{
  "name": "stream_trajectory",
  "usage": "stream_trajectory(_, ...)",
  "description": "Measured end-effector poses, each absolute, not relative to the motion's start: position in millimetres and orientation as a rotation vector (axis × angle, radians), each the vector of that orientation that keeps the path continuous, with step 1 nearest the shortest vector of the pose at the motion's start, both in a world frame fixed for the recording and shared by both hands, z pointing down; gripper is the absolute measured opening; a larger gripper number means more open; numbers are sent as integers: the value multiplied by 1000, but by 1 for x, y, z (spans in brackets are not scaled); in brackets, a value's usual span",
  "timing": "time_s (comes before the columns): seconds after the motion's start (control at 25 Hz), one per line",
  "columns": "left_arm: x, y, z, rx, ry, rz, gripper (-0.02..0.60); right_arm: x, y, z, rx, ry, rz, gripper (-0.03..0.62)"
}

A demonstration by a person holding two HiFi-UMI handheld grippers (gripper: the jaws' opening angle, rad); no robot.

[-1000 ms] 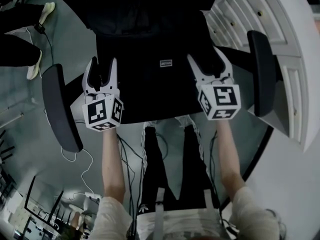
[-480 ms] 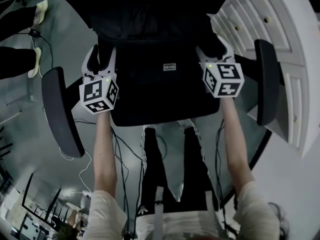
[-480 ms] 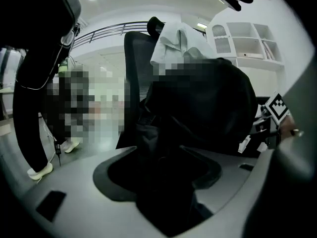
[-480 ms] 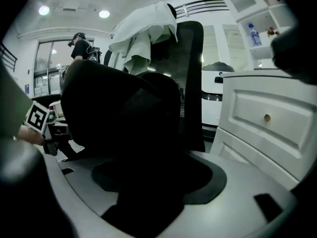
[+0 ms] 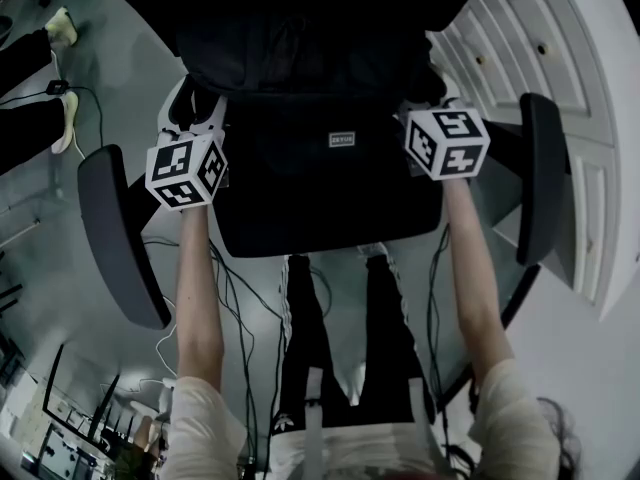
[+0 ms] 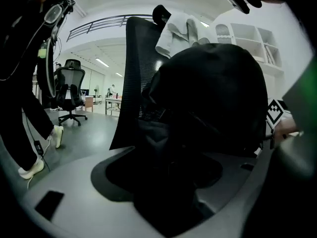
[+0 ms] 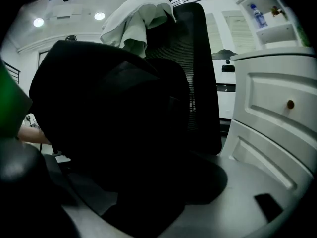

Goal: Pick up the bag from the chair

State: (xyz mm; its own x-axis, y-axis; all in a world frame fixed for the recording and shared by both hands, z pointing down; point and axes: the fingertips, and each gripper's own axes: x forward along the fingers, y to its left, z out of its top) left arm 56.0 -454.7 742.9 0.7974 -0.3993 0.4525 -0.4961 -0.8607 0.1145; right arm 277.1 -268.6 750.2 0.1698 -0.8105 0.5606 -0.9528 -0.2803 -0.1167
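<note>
At the far left we see another person's shoe (image 5: 60, 26) on the grey floor, with cables (image 5: 238, 298) running under the chair (image 5: 330, 203). The left armrest (image 5: 118, 233) stands just outside our left gripper (image 5: 196, 110). This gripper reaches in over the seat's left edge, beside the bag (image 5: 300, 58). Its jaws are spread wide and have just been opening further. In the left gripper view the bag's dark lower side fills the gap between them, but we cannot see the pads pressing on it.

The black bag sits upright at the back of the seat, leaning on the mesh backrest (image 6: 134, 73). A pale cloth (image 6: 181, 31) hangs over the backrest's top.

On the bag's other side is our right gripper (image 5: 432, 98), its marker cube above the seat's right edge. Its jaws also stand apart. The right gripper view shows the bag's black cloth between them, too dark for us to tell whether they touch it. Beyond it come the right armrest (image 5: 545, 183) and, close beside the chair, a white cabinet (image 5: 565, 53) with panelled drawers and small knobs.
</note>
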Motion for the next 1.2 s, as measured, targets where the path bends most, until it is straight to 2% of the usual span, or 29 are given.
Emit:
stream_trajectory(0.36, 71, -456, 749, 2803, -672, 688, 259, 274, -286, 757, 2112, -1690, 779, 278)
stream_trajectory(0.48, 74, -454, 750, 2821, -670, 703, 222, 272, -287, 759, 2101, -1695, 770, 236)
stream_trajectory(0.64, 80, -448, 752, 2853, -665, 737, 127, 269, -287, 764, 2080, -1706, 764, 183)
stream_trajectory(0.76, 84, -442, 752, 2886, -661, 757, 84, 268, -286, 764, 2062, -1716, 764, 158)
stream_trajectory(1.2, 83, -435, 753, 2904, -630, 785, 54, 261, -282, 762, 2066, -1720, 766, 129)
